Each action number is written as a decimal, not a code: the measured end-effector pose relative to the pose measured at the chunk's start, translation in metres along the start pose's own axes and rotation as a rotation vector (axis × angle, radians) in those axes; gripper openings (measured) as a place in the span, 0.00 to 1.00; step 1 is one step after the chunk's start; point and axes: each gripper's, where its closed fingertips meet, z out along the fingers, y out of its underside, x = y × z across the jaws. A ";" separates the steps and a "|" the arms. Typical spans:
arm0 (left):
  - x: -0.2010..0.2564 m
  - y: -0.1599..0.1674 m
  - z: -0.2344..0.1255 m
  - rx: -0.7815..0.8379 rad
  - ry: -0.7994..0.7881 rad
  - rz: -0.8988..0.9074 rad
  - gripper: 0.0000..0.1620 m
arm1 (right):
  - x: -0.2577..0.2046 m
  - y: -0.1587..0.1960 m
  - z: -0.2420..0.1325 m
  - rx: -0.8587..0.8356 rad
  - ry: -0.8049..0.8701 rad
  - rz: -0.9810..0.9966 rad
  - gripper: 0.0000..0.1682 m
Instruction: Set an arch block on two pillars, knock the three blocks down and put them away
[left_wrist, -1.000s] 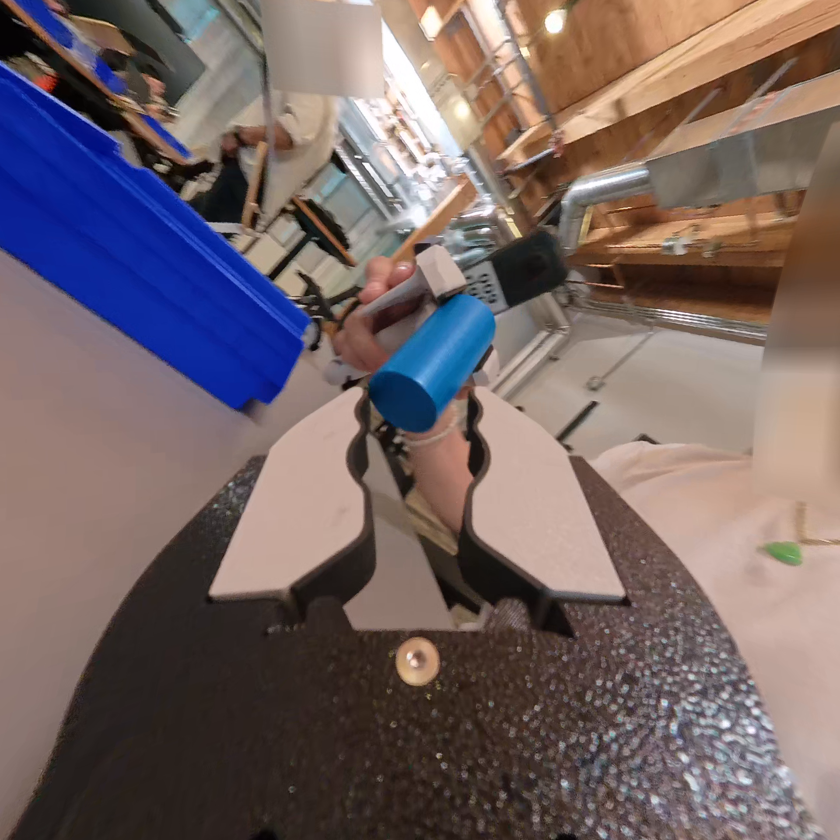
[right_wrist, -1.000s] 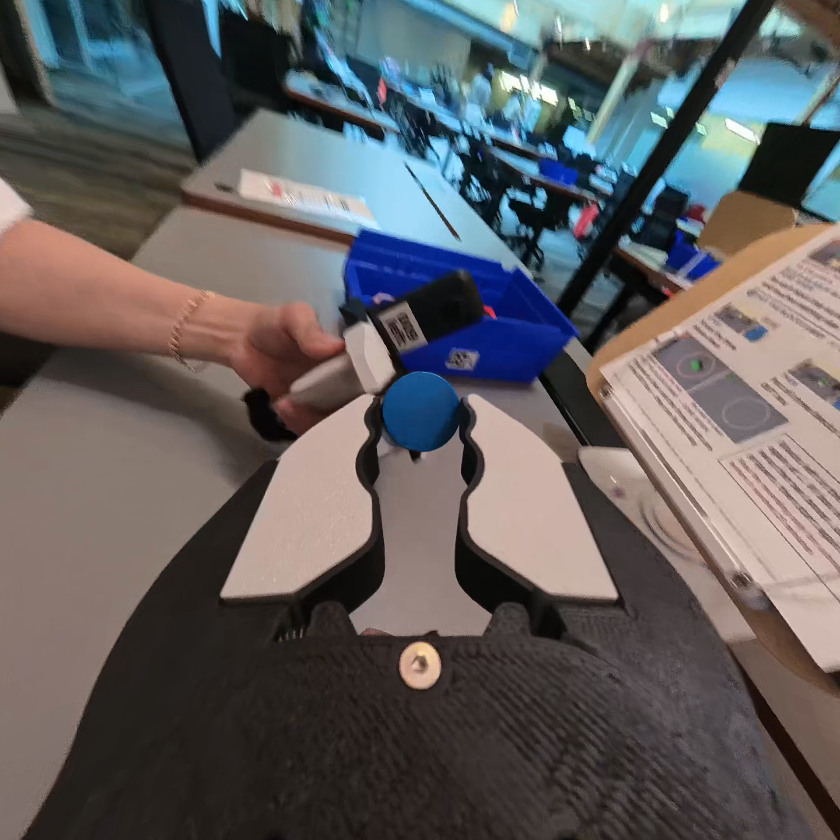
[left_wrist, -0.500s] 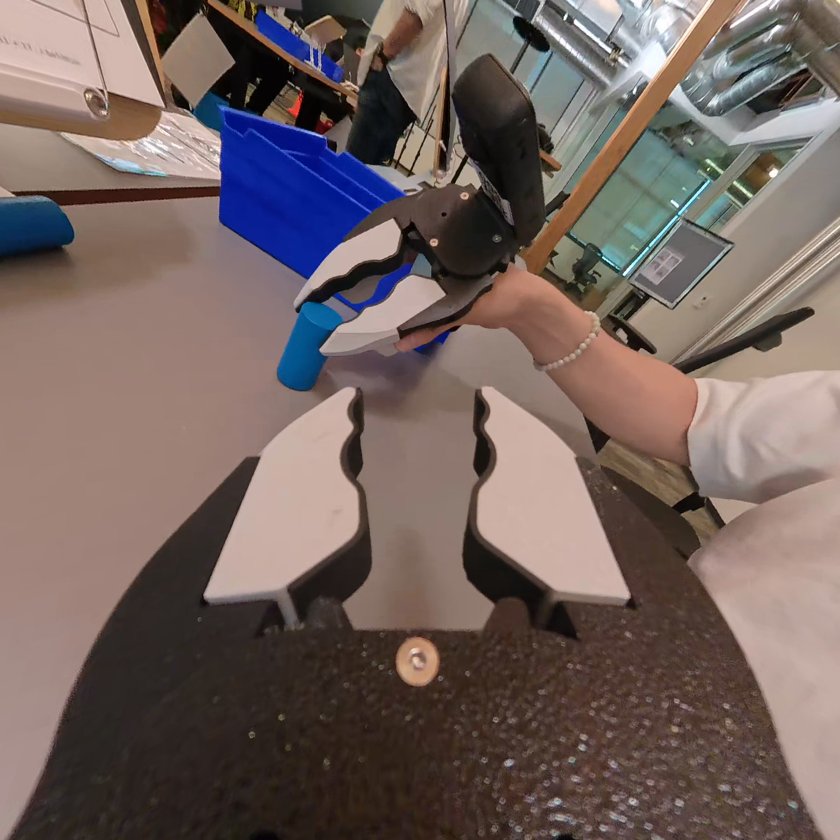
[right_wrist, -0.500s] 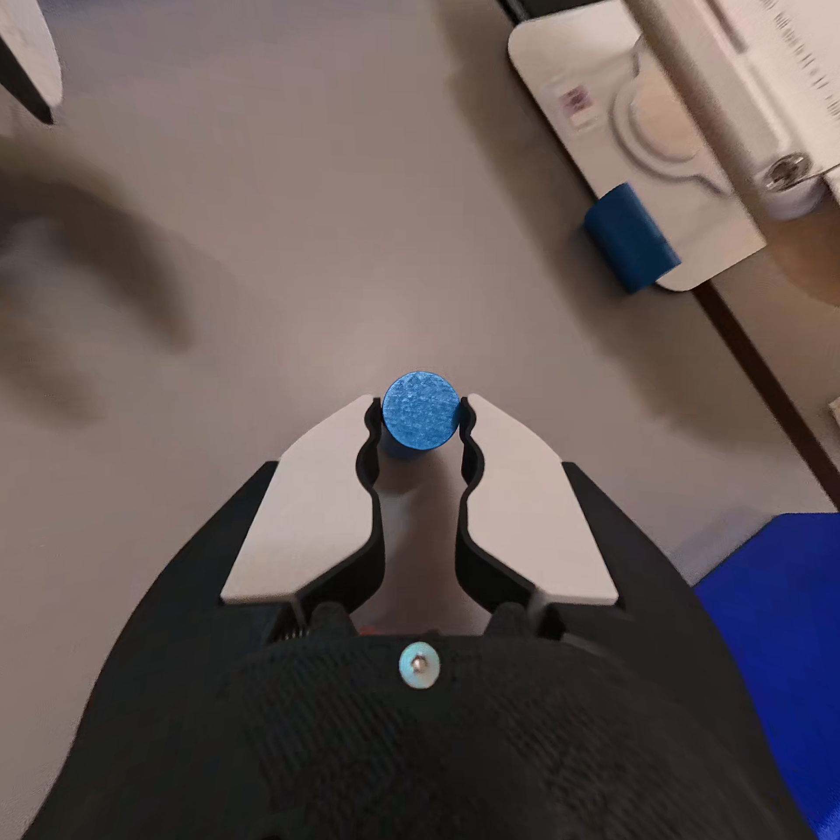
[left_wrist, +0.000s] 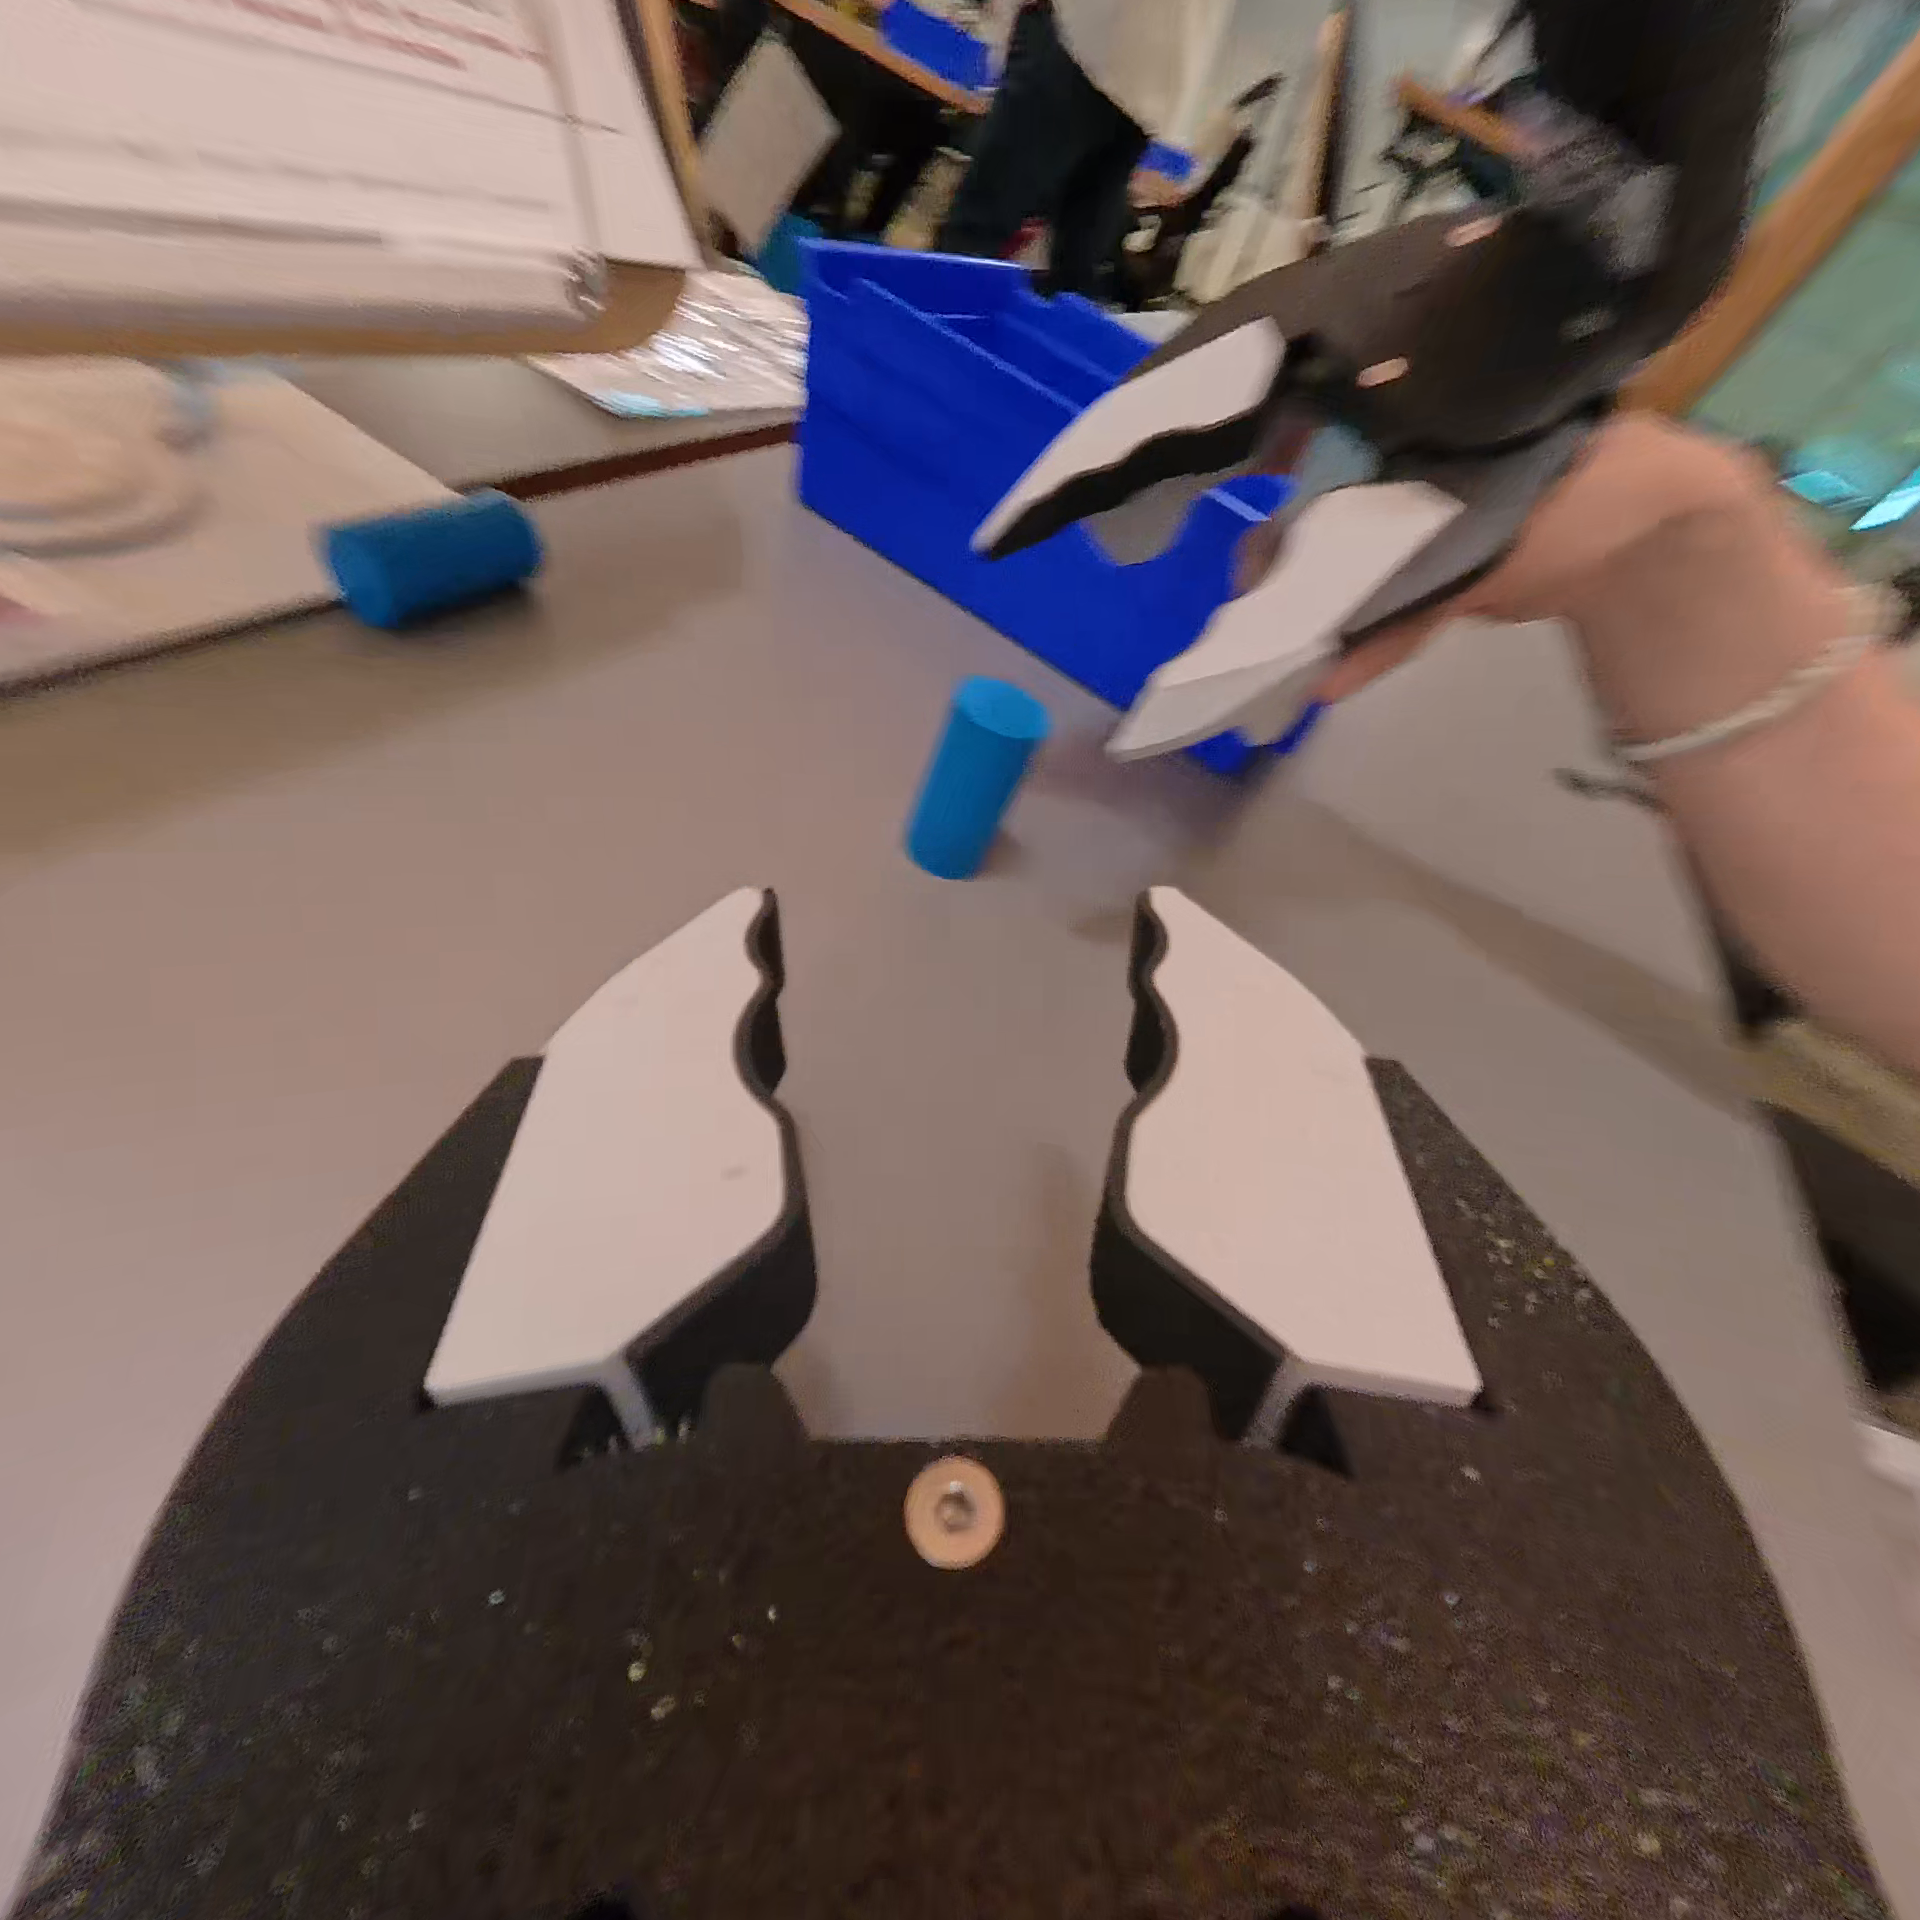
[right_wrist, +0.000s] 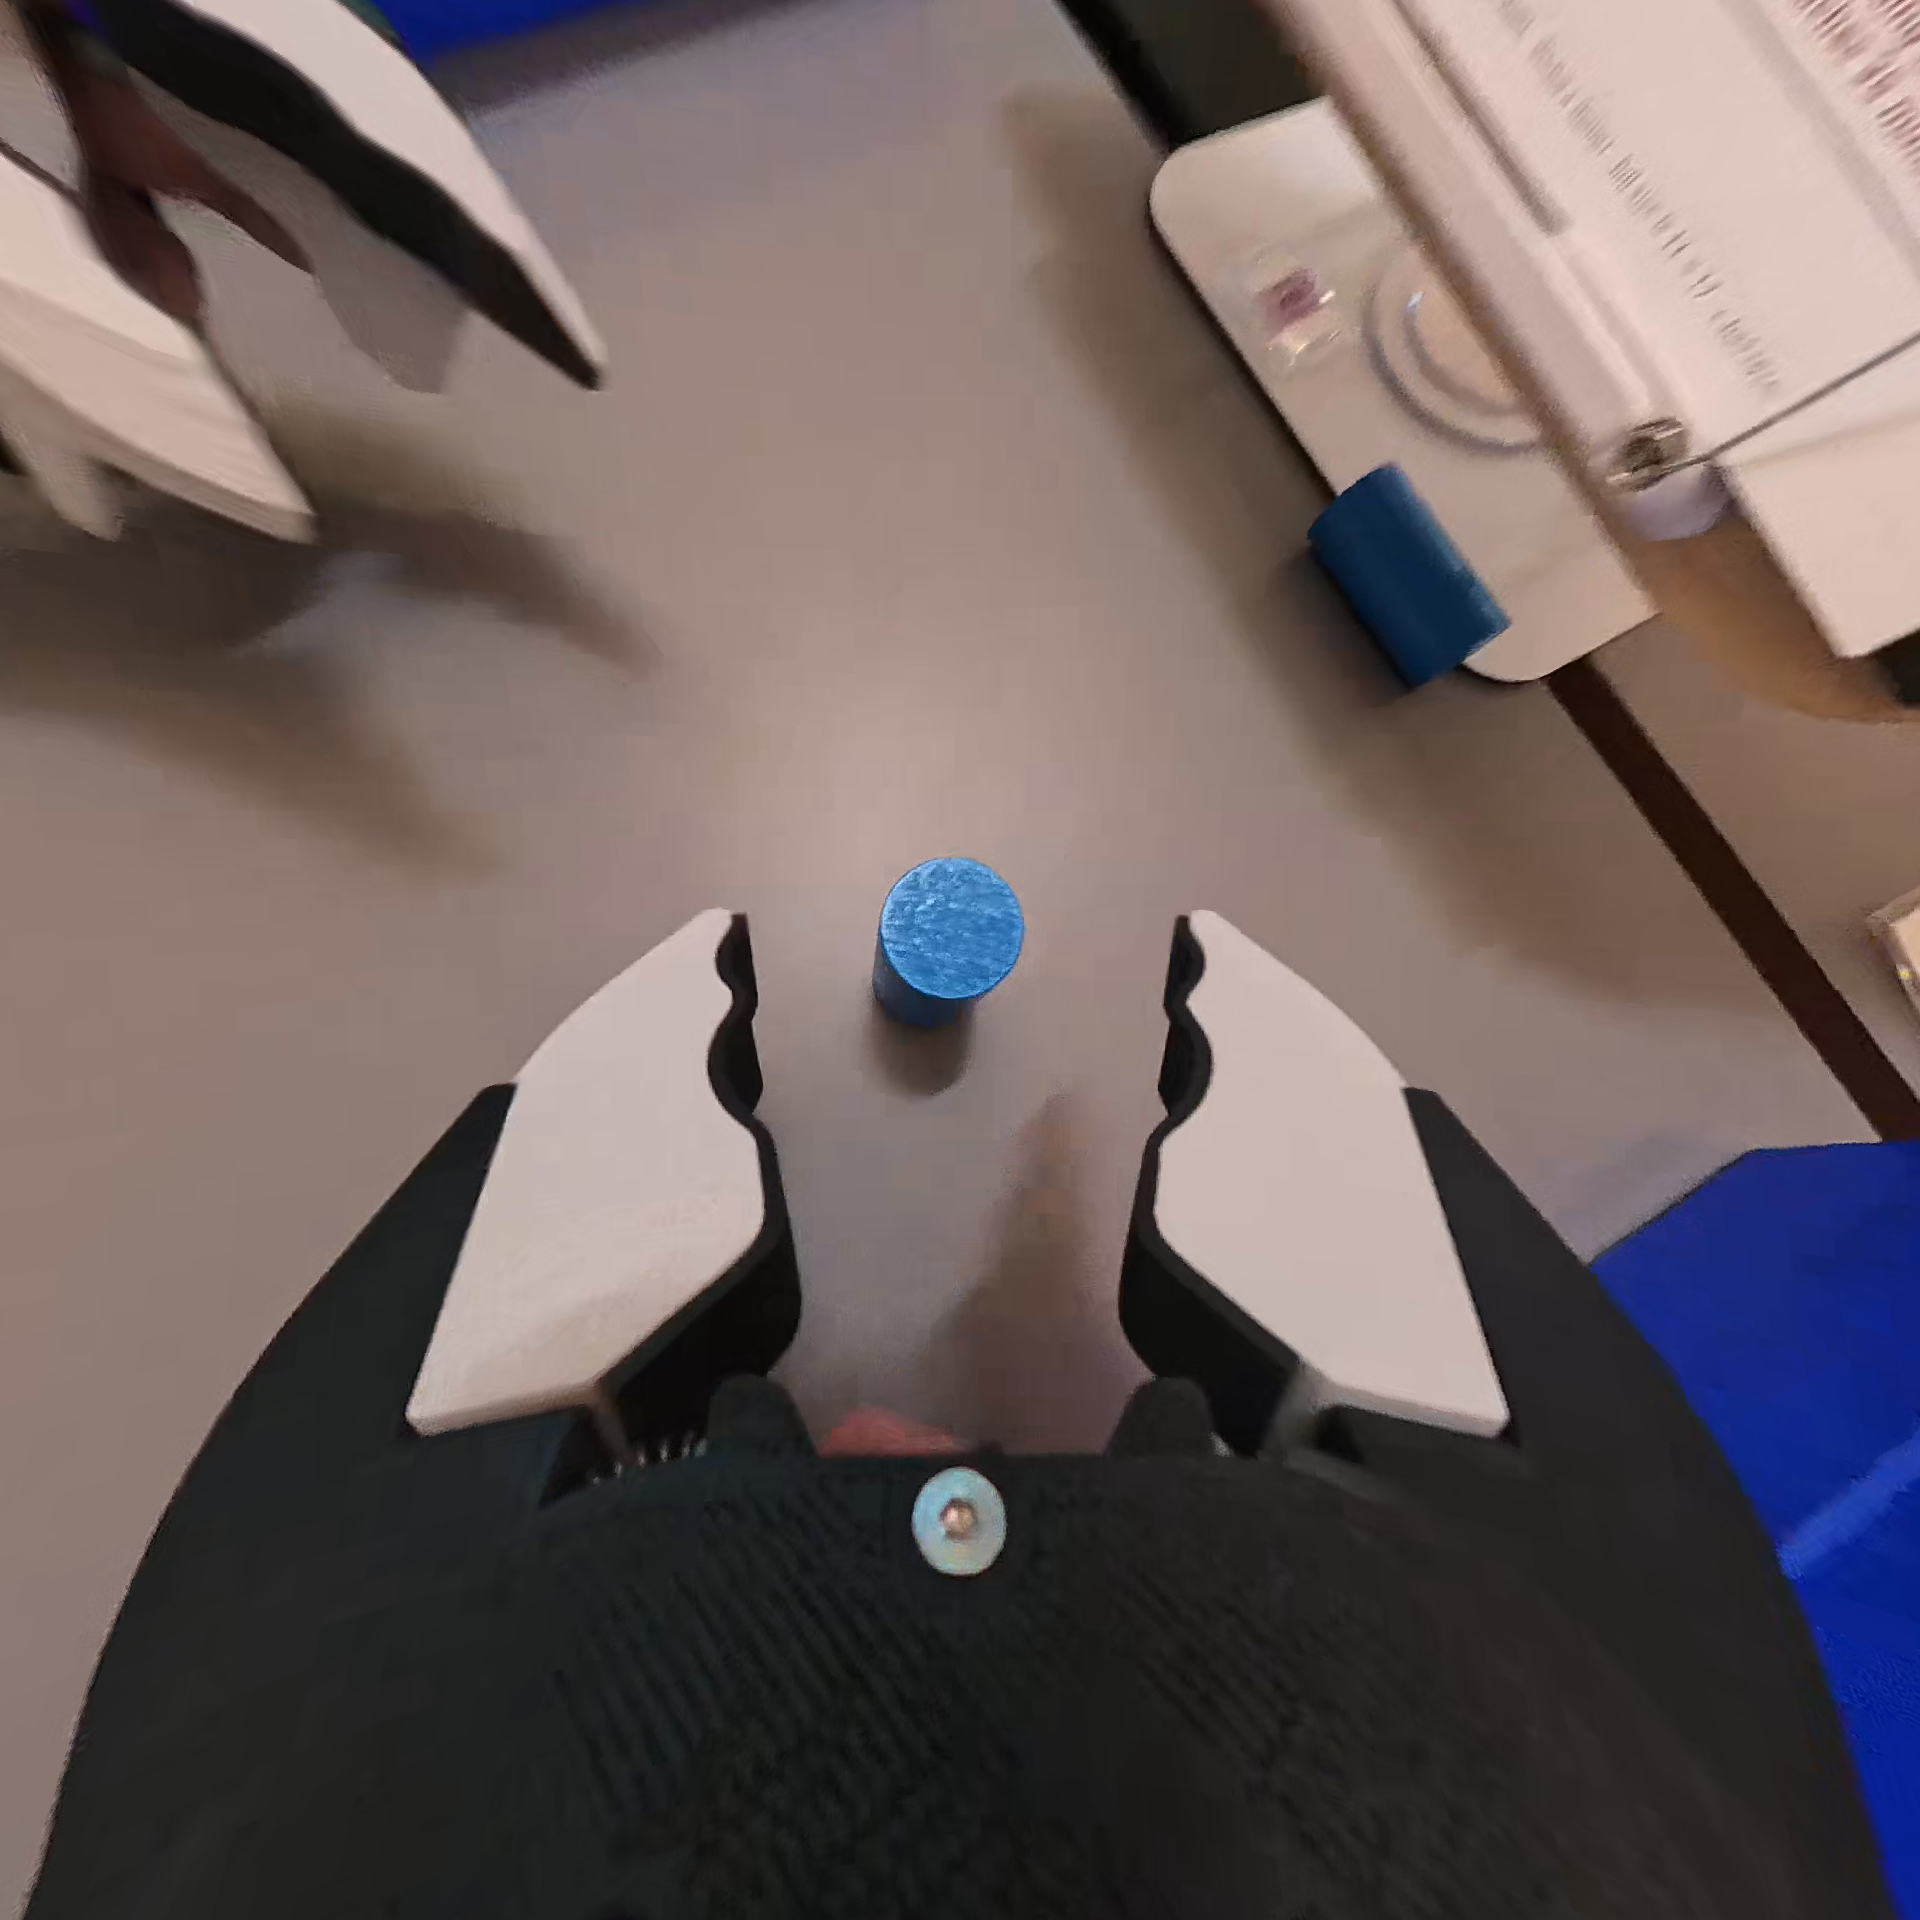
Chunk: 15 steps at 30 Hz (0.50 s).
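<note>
Right gripper (right_wrist: 956, 935) spread wide, empty, poised over blue cylinder (right_wrist: 948, 940) upright on grey table (right_wrist: 727, 675), clear of both fingers. Left gripper (left_wrist: 956, 914) spread, empty, near it over bare tabletop. Second blue cylinder (right_wrist: 1403, 571) flat against white sheet (right_wrist: 1278, 229) by table edge. Blue bin (left_wrist: 935, 416) beyond.

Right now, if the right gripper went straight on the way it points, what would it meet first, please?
Most likely the upright blue cylinder, which stands free on the grey table just beyond the open right gripper; past it only bare tabletop shows, though depth is uncertain.
</note>
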 end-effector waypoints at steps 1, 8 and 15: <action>-0.012 -0.004 0.003 -0.002 -0.070 0.055 0.42 | 0.003 -0.004 -0.008 0.025 0.013 0.021 0.47; -0.088 -0.034 0.062 -0.194 -0.330 0.485 0.47 | -0.009 -0.012 -0.047 0.177 0.083 0.076 0.49; -0.151 -0.043 0.126 -0.289 -0.397 0.661 0.43 | -0.020 0.016 -0.062 0.188 0.108 0.088 0.49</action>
